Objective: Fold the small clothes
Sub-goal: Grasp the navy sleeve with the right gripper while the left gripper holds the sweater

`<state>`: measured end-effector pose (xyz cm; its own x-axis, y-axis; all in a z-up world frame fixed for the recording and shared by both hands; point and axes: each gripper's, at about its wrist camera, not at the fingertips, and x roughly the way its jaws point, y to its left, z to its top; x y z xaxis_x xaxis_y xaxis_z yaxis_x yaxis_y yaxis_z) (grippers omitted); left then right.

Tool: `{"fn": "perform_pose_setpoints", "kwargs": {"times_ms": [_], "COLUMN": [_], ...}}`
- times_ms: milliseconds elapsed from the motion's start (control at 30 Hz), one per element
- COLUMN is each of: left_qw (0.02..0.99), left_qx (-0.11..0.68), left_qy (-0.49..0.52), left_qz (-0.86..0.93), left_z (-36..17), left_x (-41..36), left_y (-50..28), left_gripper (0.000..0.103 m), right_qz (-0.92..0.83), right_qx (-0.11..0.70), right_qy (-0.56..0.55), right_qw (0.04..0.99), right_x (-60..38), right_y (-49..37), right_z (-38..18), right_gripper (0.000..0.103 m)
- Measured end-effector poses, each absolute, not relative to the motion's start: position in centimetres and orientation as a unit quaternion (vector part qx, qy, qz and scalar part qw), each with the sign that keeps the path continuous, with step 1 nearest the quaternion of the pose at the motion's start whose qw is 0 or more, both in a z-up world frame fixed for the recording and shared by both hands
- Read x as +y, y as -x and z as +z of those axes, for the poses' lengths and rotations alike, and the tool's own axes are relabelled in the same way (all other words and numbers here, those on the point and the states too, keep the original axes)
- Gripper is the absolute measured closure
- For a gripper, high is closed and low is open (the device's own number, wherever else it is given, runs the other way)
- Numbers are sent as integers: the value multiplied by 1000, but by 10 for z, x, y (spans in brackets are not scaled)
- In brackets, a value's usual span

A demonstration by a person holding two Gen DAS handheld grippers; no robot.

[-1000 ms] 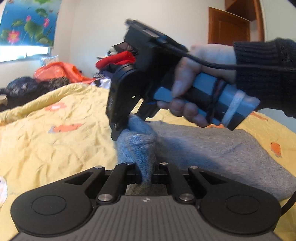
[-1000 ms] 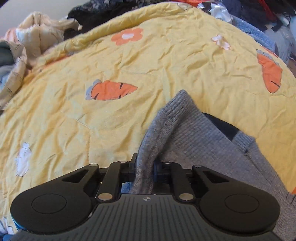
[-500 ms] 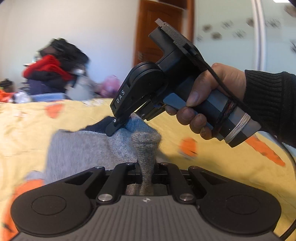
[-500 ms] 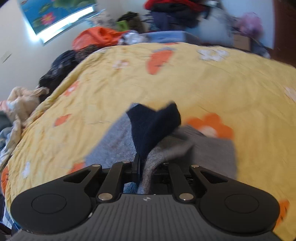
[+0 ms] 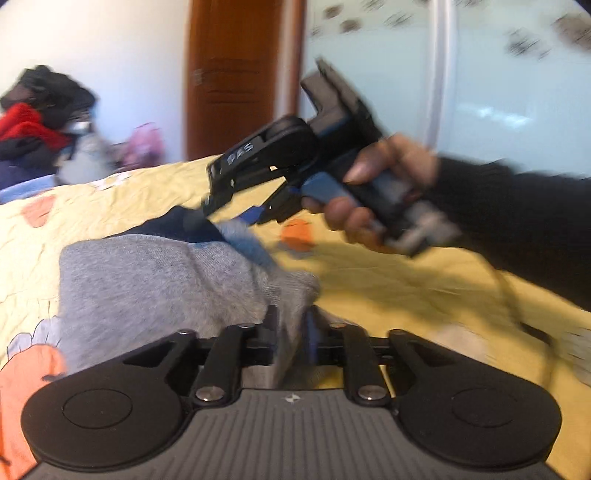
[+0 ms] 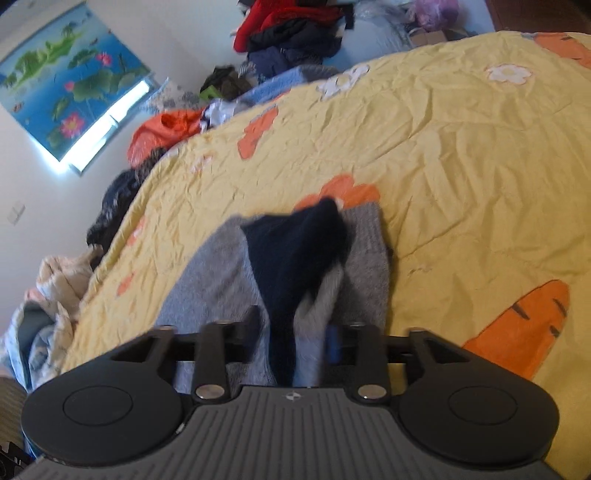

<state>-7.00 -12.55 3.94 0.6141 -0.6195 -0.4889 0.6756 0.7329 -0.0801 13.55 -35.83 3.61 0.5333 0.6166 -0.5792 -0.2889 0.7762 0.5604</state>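
Bed (image 6: 461,155) under a yellow carrot-print sheet carries a grey sweater (image 5: 147,280) with dark navy part (image 6: 295,251), lying folded near its middle. Right gripper (image 6: 291,332), fingers opening, has the navy-and-grey cloth between them, pads not pressing. Left gripper (image 5: 290,332), fingers also opening, has a grey fold loose between them. Clothes pile (image 6: 291,29) lies beyond the bed.

Left wrist view is motion-blurred: the right gripper (image 5: 225,205), the hand (image 5: 384,192) holding it, and the clothes pile (image 5: 33,122) beyond the bed's far edge lack detail. The grey garment's (image 6: 229,273) near end is hidden behind each gripper's body in both views.
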Motion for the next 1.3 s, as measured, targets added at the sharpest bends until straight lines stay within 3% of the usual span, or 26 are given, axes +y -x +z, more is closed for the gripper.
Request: {"fn": "perform_pose_setpoints", "kwargs": {"times_ms": [33,67,100,133,367,400,500,667,767,800,833,900,933,1133,1200,1233,1267,1300], "left_qw": [895,897,904,911,937,928,914,919,910,901,892,873,865,821,817,820,823,825], "left_qx": [244,234,224,216,258,274,284,257,276,282,288,306,317,392,401,404,408,413], "left_qy": [-51,-44,-35,-28,69,107,143,132,195,223,251,293,307,343,341,332,322,312], "left_qz": [-370,-371,-362,-351,-227,-227,-253,-269,-242,-243,-241,-241,-237,-235,-237,-234,-229,-228], "left_z": [43,45,47,49,44,43,44,44,37,35,33,29,25,-6,-16,-16,-18,-17], "left_x": [-110,-91,-76,-62,-18,-7,-4,16,29,32,35,37,37,11,0,-5,-8,-12], "left_y": [77,85,92,94,52,46,41,47,22,11,0,-32,-42,-97,-110,-113,-116,-118], "left_gripper": [58,30,13,12,12,12,12,12,12,12,12,12,12,13,32,37,52,62], "right_qz": [257,244,232,229,234,231,238,234,232,229,225,214,208,212,230,234,235,234], "right_qx": [386,373,360,348,392,406,406,400,387,381,375,354,351,401,390,388,395,405], "right_qy": [-201,-198,-199,-202,-151,-135,-120,-147,-149,-164,-182,-212,-220,-251,-253,-256,-258,-259], "right_qw": [863,873,882,886,877,874,874,874,880,881,880,885,886,855,855,854,850,845], "right_x": [-363,-366,-368,-369,-321,-313,-307,-337,-339,-343,-348,-359,-364,-360,-354,-351,-347,-344], "right_y": [-134,-134,-135,-141,-180,-183,-178,-173,-162,-158,-154,-147,-145,-153,-150,-148,-148,-149], "right_z": [41,45,48,49,30,24,19,21,16,19,22,26,26,-1,-5,-5,-7,-10], "right_gripper": [37,37,37,37,43,49,84,85,74,61,41,19,15,18,18,26,36,59]}}
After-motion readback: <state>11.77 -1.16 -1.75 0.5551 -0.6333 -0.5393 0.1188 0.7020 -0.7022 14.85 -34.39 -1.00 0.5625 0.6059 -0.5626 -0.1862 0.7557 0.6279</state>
